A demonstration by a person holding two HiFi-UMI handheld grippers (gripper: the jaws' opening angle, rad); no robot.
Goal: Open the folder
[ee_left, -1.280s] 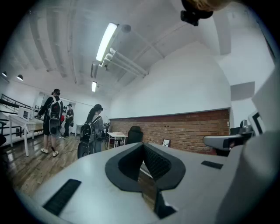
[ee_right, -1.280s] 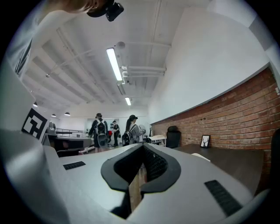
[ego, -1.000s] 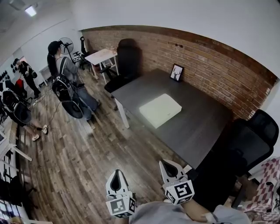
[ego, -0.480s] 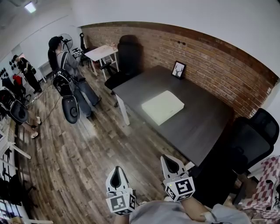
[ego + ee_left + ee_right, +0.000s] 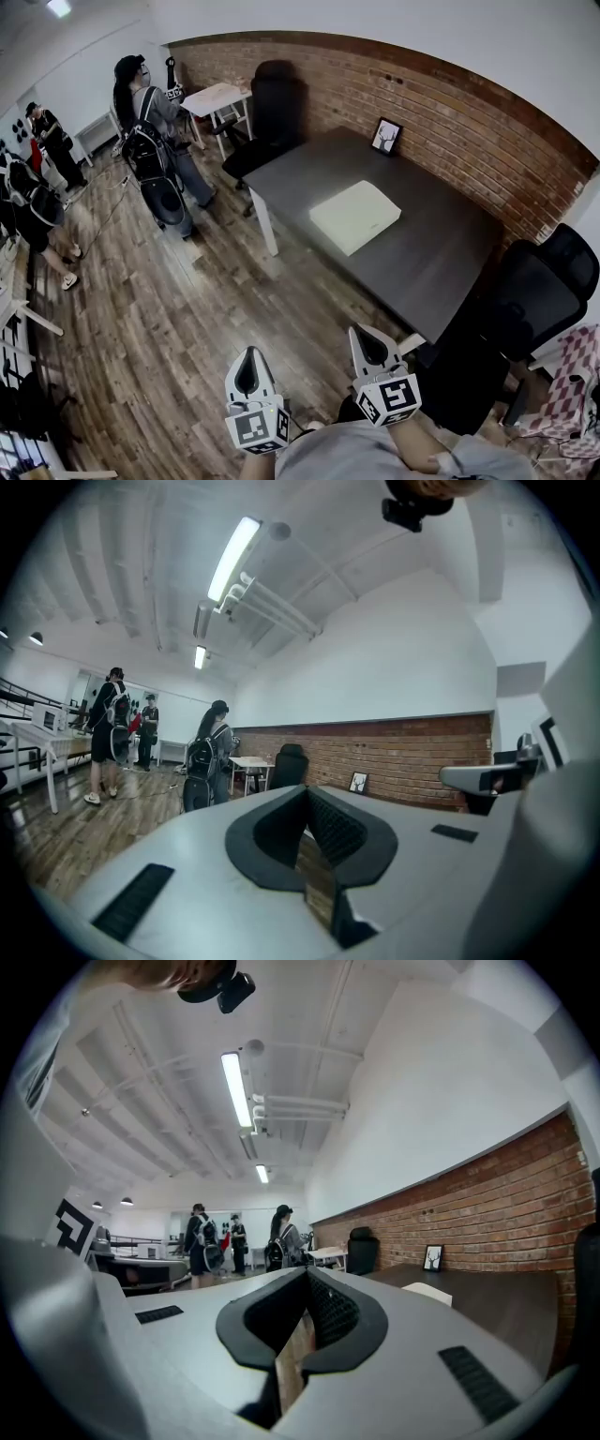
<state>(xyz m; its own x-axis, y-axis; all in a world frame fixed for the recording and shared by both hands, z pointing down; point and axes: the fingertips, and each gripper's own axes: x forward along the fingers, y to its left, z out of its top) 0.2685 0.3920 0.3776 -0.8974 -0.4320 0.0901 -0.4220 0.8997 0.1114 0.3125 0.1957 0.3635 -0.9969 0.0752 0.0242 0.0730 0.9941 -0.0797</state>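
A pale cream folder [image 5: 355, 216] lies closed on the dark grey table [image 5: 441, 272] in the head view; in the right gripper view the folder [image 5: 427, 1292] shows as a pale sliver. Both grippers are held low over the wooden floor, well short of the table. My left gripper [image 5: 249, 362] is shut and holds nothing, and its jaws meet in the left gripper view [image 5: 307, 810]. My right gripper [image 5: 364, 339] is also shut and empty, and the right gripper view [image 5: 307, 1297] shows it pointing level toward the table's end.
A framed picture [image 5: 385, 137] stands at the table's back by the brick wall. Black office chairs [image 5: 525, 309] stand at the table's right and far end [image 5: 272, 122]. A person with a backpack [image 5: 155, 150] stands at the left; others are farther off.
Both grippers and the view have moved forward toward the table. The person with the backpack has walked farther away toward the back left.
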